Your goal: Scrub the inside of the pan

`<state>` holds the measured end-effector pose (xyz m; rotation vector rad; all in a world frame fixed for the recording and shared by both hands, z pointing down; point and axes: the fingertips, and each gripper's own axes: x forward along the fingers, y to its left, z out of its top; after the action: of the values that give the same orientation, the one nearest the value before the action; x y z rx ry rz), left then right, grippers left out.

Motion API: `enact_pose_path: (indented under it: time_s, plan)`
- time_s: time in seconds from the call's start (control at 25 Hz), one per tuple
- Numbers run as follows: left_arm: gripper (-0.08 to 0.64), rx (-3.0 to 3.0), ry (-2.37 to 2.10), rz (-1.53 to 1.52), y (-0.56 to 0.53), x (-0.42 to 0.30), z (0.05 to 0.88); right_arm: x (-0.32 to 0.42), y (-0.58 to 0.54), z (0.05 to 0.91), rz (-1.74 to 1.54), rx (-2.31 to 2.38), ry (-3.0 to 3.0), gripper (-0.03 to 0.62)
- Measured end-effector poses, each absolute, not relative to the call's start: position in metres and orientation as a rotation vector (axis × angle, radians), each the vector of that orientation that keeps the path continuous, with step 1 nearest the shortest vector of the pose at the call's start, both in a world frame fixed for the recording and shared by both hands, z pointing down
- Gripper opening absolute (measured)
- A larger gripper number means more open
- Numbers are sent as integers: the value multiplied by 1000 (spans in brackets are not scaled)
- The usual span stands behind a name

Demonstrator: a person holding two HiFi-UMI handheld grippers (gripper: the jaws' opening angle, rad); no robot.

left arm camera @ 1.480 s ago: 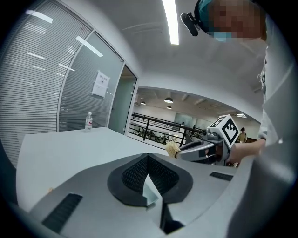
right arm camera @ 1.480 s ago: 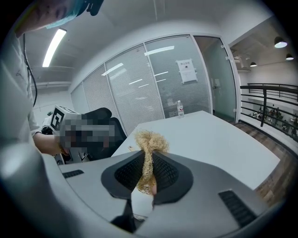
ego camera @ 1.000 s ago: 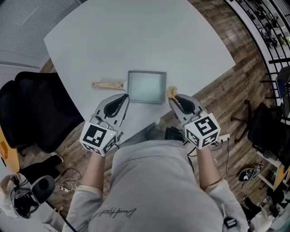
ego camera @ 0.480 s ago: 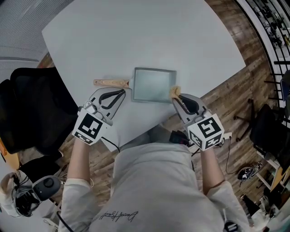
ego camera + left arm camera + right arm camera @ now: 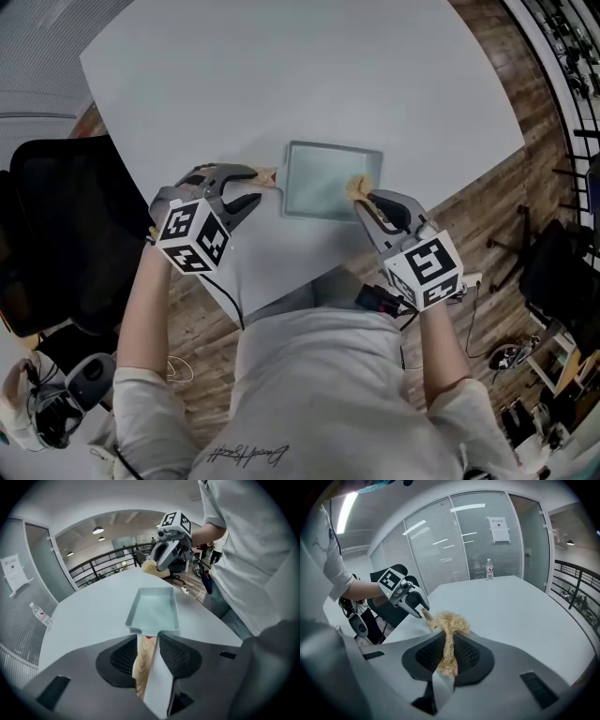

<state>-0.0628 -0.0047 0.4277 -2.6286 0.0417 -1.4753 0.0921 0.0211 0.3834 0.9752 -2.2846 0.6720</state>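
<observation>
Currently the pan (image 5: 328, 183) sits near the table (image 5: 281, 75) edge closest to the person. It is a shallow rectangular tray with rounded corners, a smooth pale grey-green finish and a straight handle (image 5: 143, 660) of light, visibly grained wood. The table top is matte, plain and pale grey.

Left gripper (image 5: 149, 638): its jaws have just been opening and now stand apart. The handle lies between the ribbed black pads, with a strip of table showing on one side, so the handle is straddled and not clamped.

Right gripper (image 5: 450, 633): clenched on a scrubber (image 5: 449, 619), a tan tuft of coarse, tangled fibres that fans out beyond the pads. In the head view the tuft is at the pan's right-hand rim.

Limits of visibility: the left gripper covers most of the handle in the head view. Contact between the fibres and the pan floor cannot be confirmed. The right gripper view shows nothing of the pan, which sits behind its own jaws and the tuft.

Surroundings: a black chair (image 5: 56, 234) stands at the table's left on a wood-plank floor (image 5: 487, 216). A bottle (image 5: 489, 569) stands at the table's far edge before a glazed partition (image 5: 440, 545) with blinds; a dark railing (image 5: 576, 581) runs at the right.
</observation>
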Motion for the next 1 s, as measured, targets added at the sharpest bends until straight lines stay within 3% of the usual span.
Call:
enact_pose_path:
  time_s: [0.36, 1.0]
  plan:
    - [189, -2462, -173, -1649, -11, -77, 479, 65, -2, 408, 585, 873, -2220, 64]
    - [156, -2408, -254, -1682, -10, -74, 488, 29, -29, 472, 292, 598, -2017, 64]
